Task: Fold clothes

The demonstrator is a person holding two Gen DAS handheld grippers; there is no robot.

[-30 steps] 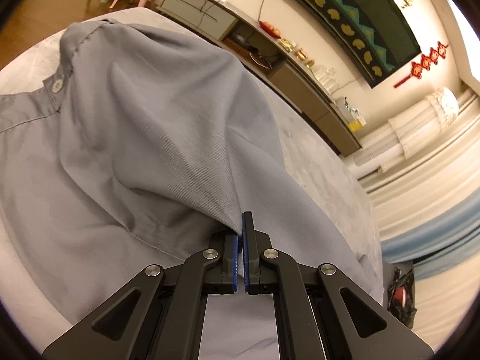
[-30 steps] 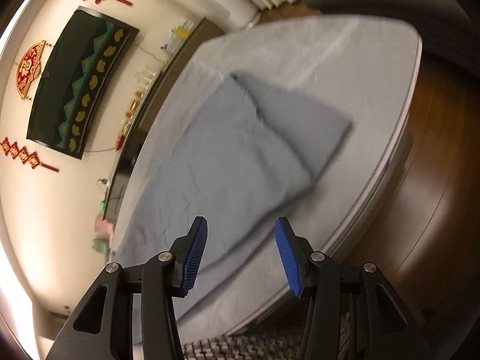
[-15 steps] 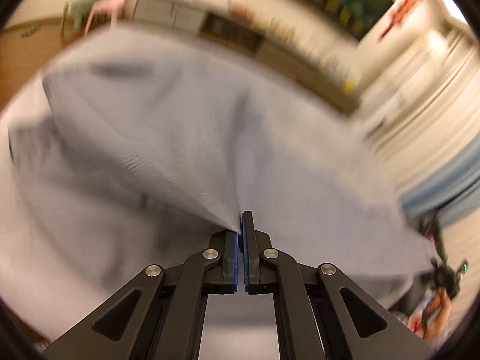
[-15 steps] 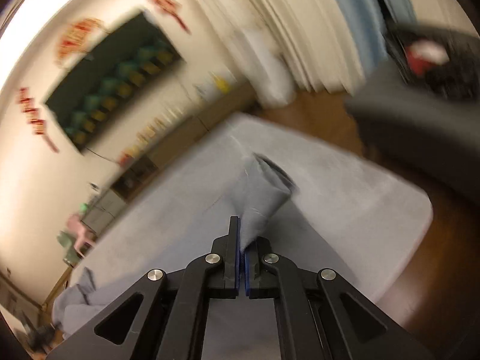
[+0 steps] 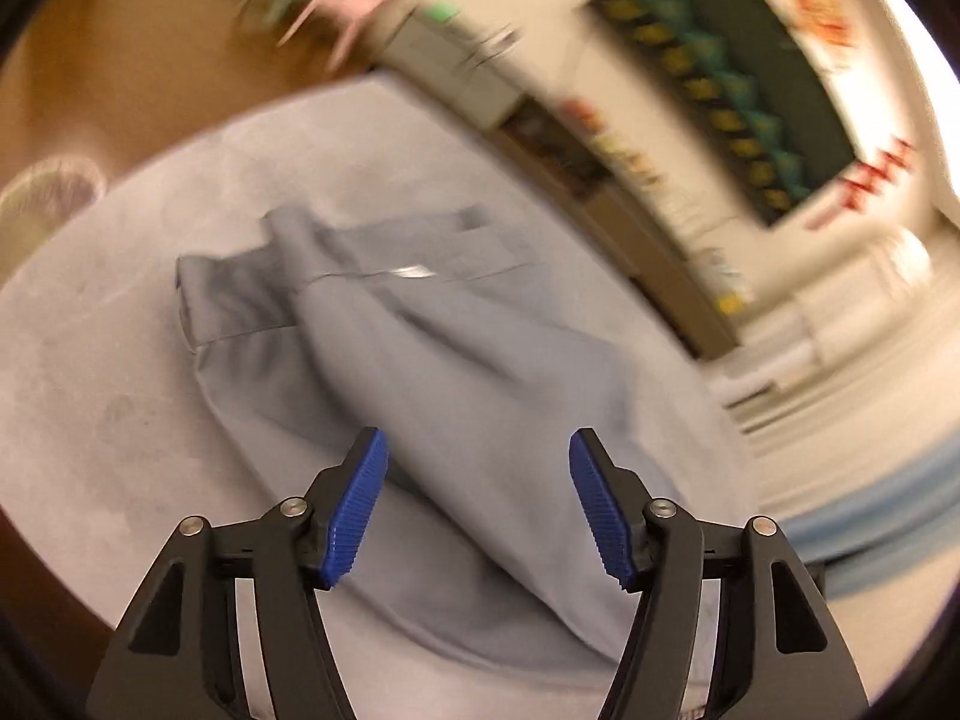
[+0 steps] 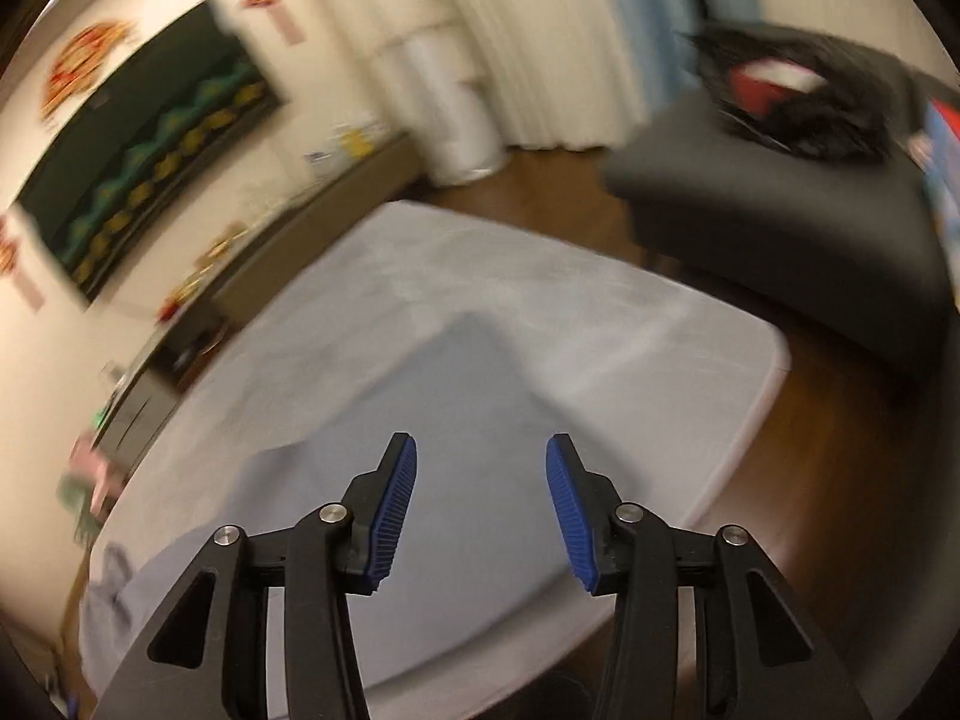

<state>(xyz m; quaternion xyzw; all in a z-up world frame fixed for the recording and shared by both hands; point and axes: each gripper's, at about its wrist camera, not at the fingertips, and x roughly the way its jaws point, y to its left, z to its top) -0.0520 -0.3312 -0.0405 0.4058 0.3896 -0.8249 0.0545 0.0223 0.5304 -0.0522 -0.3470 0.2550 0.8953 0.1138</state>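
Pale grey table point(image 5: 90, 396) under us, grey garment point(image 5: 456, 396) lying rumpled across its middle. Our left gripper point(image 5: 474, 504) and right gripper point(image 6: 480, 510) both gape wide, empty. We'd pick a clean edge, grip squarely, then fold slowly.

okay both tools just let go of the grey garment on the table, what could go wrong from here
1. The grey garment lies bunched and twisted rather than flat, so the next fold may lock in creases.
2. In the right wrist view its near end sits close to the table edge; a careless tug might slide it off.
3. Both views are motion-blurred, so the open left tool and right tool could regrasp at the wrong spot.
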